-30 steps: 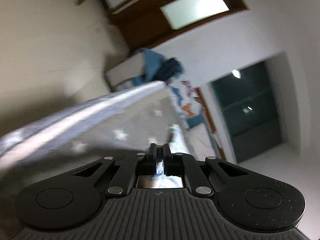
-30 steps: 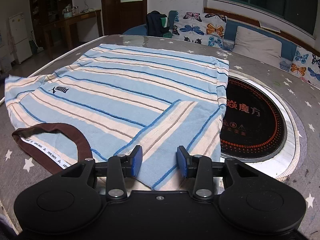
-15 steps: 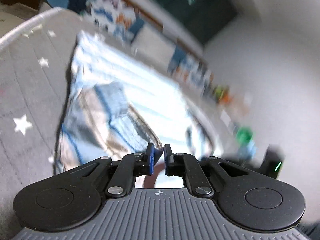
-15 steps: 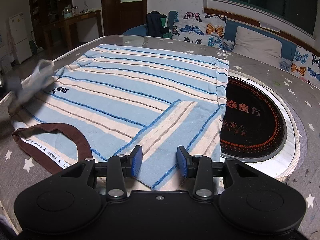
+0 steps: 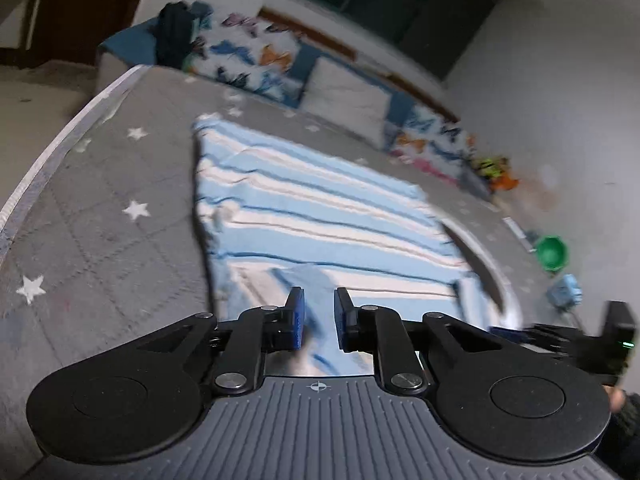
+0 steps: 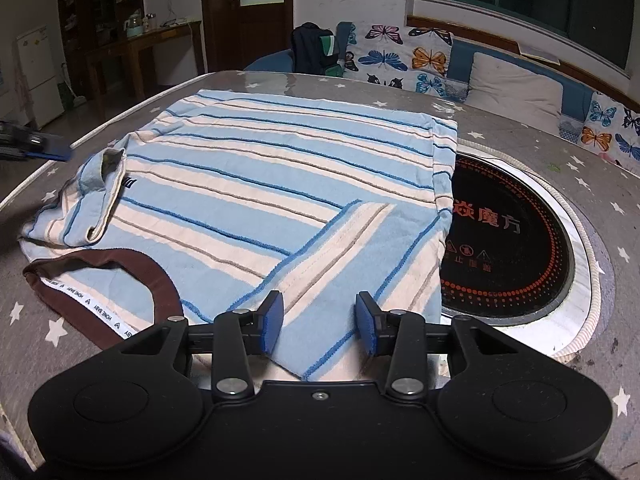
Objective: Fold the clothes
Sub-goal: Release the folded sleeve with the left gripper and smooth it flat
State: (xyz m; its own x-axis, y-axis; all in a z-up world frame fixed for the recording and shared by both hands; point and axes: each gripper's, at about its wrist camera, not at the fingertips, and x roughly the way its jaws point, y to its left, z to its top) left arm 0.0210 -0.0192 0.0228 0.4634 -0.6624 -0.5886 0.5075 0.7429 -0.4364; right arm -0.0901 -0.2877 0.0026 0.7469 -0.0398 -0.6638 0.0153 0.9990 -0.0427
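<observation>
The left claw point(image 5: 318, 318) is opening, its blue pads a narrow gap apart with nothing pinched between them; the striped shirt point(image 5: 320, 220) lies blurred on the bench point(image 5: 100, 216) beyond them. The right claw point(image 6: 320, 326), low in its own frame, stands released and half spread over the folded-in right sleeve point(image 6: 352, 264), the pads not pressing the cloth. In the right wrist view the shirt lies flat across the middle of the star-patterned bench, brown collar point(image 6: 132, 276) at lower left, the left sleeve point(image 6: 100, 196) flopped inward at mid-left. The shirt's right edge overlaps a round black cooktop point(image 6: 508, 240) set in the bench.
</observation>
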